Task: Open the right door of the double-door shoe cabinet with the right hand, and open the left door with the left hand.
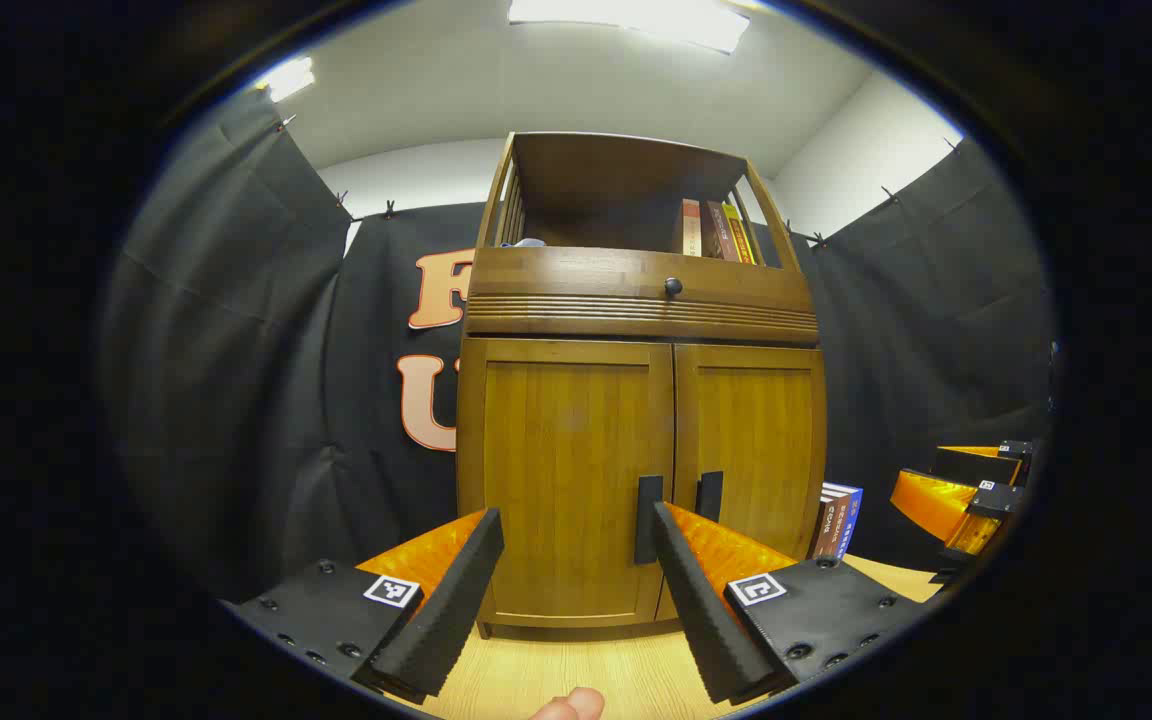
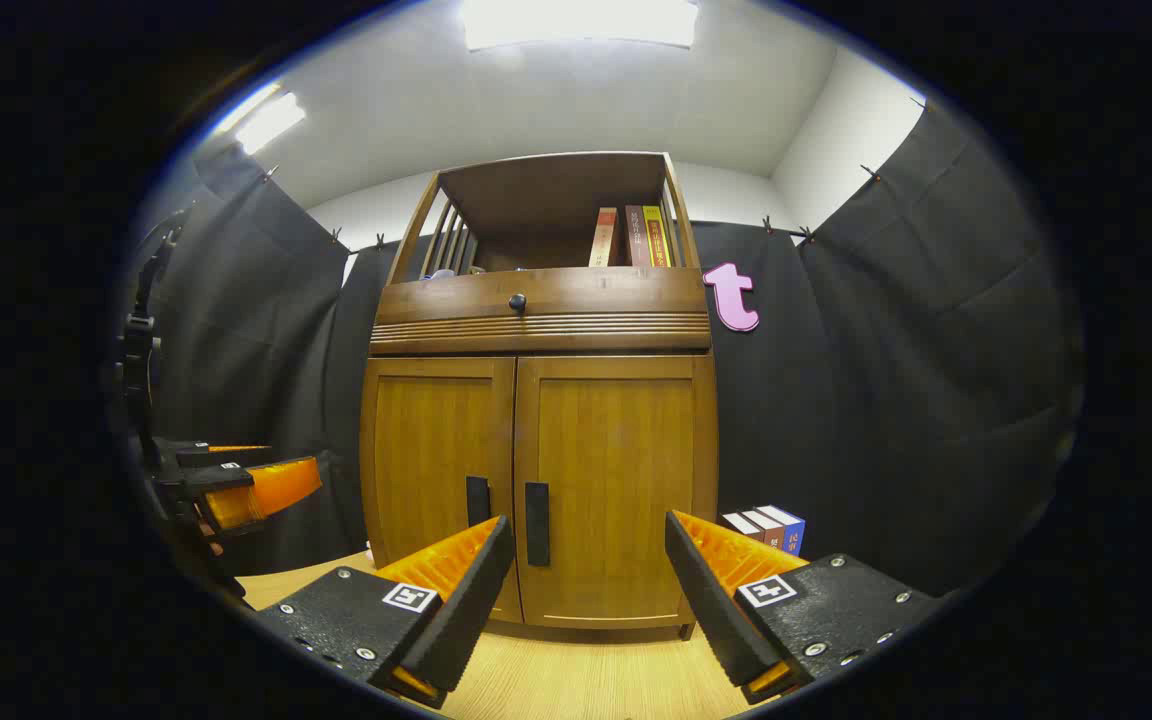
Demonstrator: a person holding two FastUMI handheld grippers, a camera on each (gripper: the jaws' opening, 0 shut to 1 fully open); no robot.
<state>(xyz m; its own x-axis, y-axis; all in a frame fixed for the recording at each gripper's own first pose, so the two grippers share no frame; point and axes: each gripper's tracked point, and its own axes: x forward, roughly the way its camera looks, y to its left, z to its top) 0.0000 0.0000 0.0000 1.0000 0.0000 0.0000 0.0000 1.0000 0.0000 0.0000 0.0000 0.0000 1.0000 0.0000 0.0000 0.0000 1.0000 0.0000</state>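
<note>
Neither step of the task is done yet, as far as the pictures show: the shoe cabinet [image 2: 541,440] stands on the desk [image 2: 576,680] toward its back edge, against the booth's dark cloth, with both doors flush and shut. The right door [image 2: 616,490] and its dark handle [image 2: 536,523] sit straight ahead in the right gripper view; the left door [image 1: 566,480] and its handle [image 1: 648,519] face the left gripper view. The right tool [image 2: 586,590] is spread wide, holds nothing and touches nothing, well short of the cabinet. The left tool [image 1: 576,590] is likewise spread and empty, apart from the doors. A few books [image 2: 766,527] stand on the desk just beside the cabinet's right side. Both pulls remain to be made, the right door first by the task's order.
</note>
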